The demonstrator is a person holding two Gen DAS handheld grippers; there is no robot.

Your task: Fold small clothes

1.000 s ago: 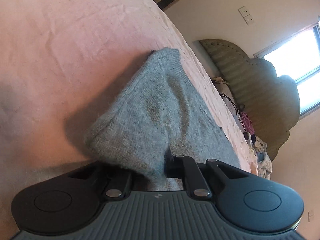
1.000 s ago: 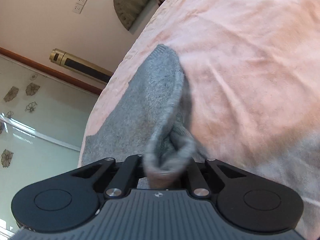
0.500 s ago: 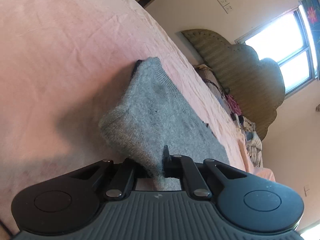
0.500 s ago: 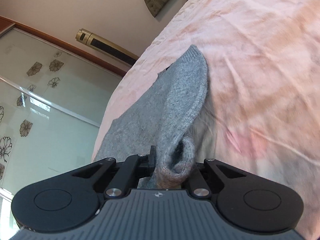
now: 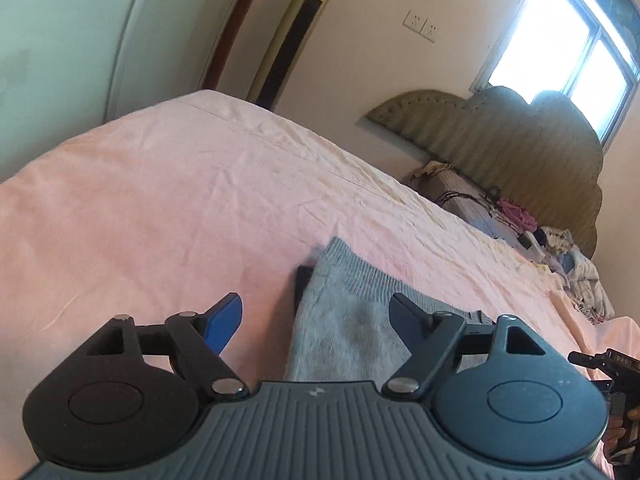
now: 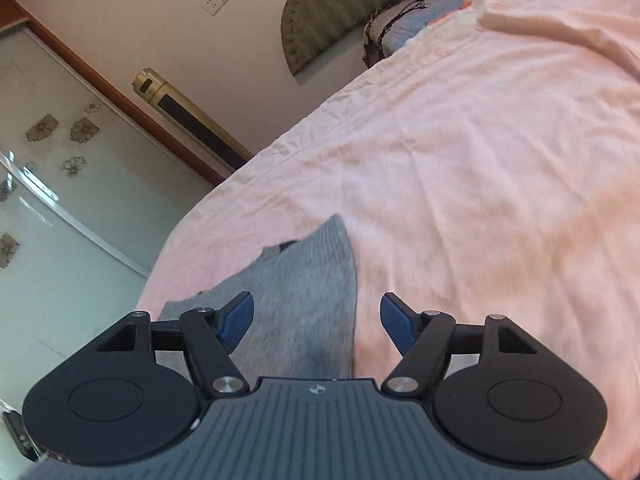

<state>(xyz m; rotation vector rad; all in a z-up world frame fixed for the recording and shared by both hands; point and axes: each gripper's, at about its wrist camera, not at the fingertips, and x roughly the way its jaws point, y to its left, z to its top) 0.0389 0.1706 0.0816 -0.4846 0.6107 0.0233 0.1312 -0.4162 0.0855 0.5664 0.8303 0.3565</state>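
Observation:
A small grey knit garment (image 5: 352,320) lies folded flat on the pink bedsheet (image 5: 160,208). A dark tag or edge sticks out at its far left corner. My left gripper (image 5: 316,314) is open and empty, just above the garment's near left edge. In the right wrist view the same garment (image 6: 304,296) lies on the sheet (image 6: 480,180). My right gripper (image 6: 316,316) is open and empty above the garment's near right edge.
A padded green headboard (image 5: 520,140) stands at the far end of the bed, with a pile of clothes and cables (image 5: 520,220) below it. A gold tower fan (image 5: 296,36) stands by the wall. A glass sliding door (image 6: 60,200) lies beyond the bed's edge.
Both grippers held the grey garment's edge and carried it over. Now both have opened, let it go and pulled back, and it lies flat.

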